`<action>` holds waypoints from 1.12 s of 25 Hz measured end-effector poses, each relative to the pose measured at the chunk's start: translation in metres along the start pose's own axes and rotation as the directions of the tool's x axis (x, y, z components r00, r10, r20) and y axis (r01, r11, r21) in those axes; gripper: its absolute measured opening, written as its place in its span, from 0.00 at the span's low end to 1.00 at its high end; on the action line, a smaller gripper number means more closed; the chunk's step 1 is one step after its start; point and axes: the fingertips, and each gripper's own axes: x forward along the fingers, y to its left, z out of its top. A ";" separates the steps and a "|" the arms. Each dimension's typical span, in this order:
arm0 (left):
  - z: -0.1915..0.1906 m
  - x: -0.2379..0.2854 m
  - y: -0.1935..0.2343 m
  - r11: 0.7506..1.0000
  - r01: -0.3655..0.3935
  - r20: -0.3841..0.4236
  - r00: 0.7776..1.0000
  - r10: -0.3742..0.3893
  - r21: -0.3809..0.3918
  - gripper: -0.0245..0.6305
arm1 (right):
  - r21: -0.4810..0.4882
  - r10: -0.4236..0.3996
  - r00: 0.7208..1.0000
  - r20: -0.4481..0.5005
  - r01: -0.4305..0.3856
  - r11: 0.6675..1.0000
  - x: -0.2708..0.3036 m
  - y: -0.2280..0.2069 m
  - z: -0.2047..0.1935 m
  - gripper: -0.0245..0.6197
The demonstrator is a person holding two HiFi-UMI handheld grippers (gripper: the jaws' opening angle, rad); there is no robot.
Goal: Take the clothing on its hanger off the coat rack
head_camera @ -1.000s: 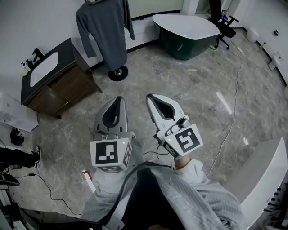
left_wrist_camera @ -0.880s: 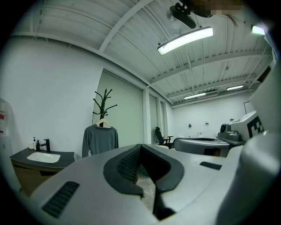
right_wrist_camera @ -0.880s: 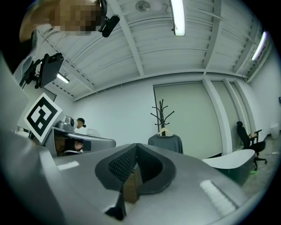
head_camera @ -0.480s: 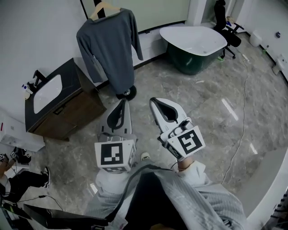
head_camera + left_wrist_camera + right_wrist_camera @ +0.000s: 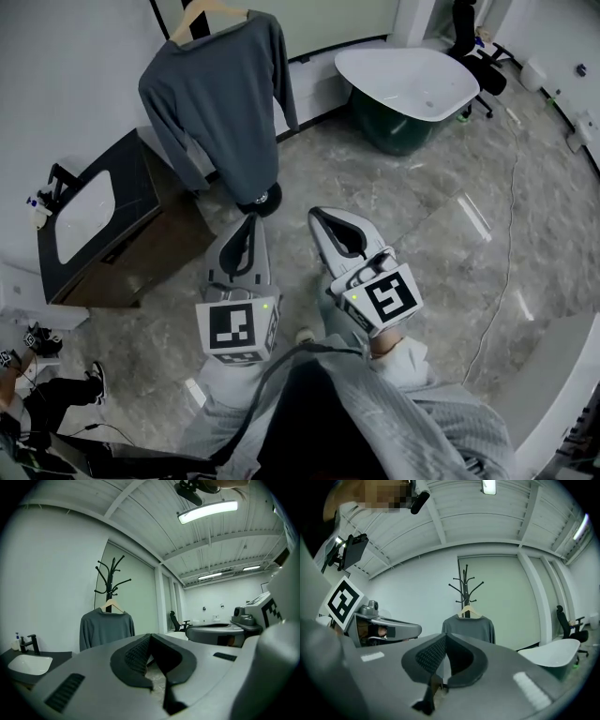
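nearest us, the left hand-held gripper [image 5: 250, 221] had its jaws pressed together with nothing between them, and so did the right hand-held gripper [image 5: 316, 214]. both pointed forward over the floor [image 5: 422, 216], side by side and well short of the clothing.

ahead, the coat rack [image 5: 110, 576] stood on a round base beside the dark counter [image 5: 142, 157] with its sink. the grey sweater [image 5: 220, 94] hung on a wooden hanger [image 5: 202, 11] hooked near the top of the rack, untouched.

the sweater's long axis ran vertical, collar up and hem down toward the base, with the sleeves hanging limp along both sides. the hanger's bar lay horizontal across the shoulders. in both gripper views the garment faced us broadside.

we judged the sweater light, soft and floppy. gripping the cloth alone would likely just stretch it or slide it off the hanger. the hanger looked stiff and light, so we judged it the better hold: at the neck just under the hook, or on a shoulder end through the knit. we expected it to need a lift upward to clear the rack's prong, and the hem to swing.
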 end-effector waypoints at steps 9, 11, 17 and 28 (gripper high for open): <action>0.011 0.148 0.054 0.994 -0.109 0.034 0.993 0.109 -0.006 0.04 | -0.046 0.100 0.995 0.016 -0.100 0.994 0.124 -0.110 -0.001 0.04; 0.020 0.187 0.064 0.989 -0.146 0.042 0.988 0.146 -0.007 0.04 | -0.058 0.136 0.991 0.016 -0.135 0.989 0.154 -0.142 0.006 0.04; 0.044 0.281 0.096 0.957 -0.291 0.041 0.956 0.291 -0.010 0.04 | -0.069 0.234 0.972 0.010 -0.233 0.970 0.234 -0.235 0.025 0.04; 0.015 0.343 0.170 0.885 -0.465 -0.058 0.884 0.464 -0.003 0.04 | 0.050 0.365 0.931 -0.004 -0.365 0.930 0.336 -0.292 -0.016 0.04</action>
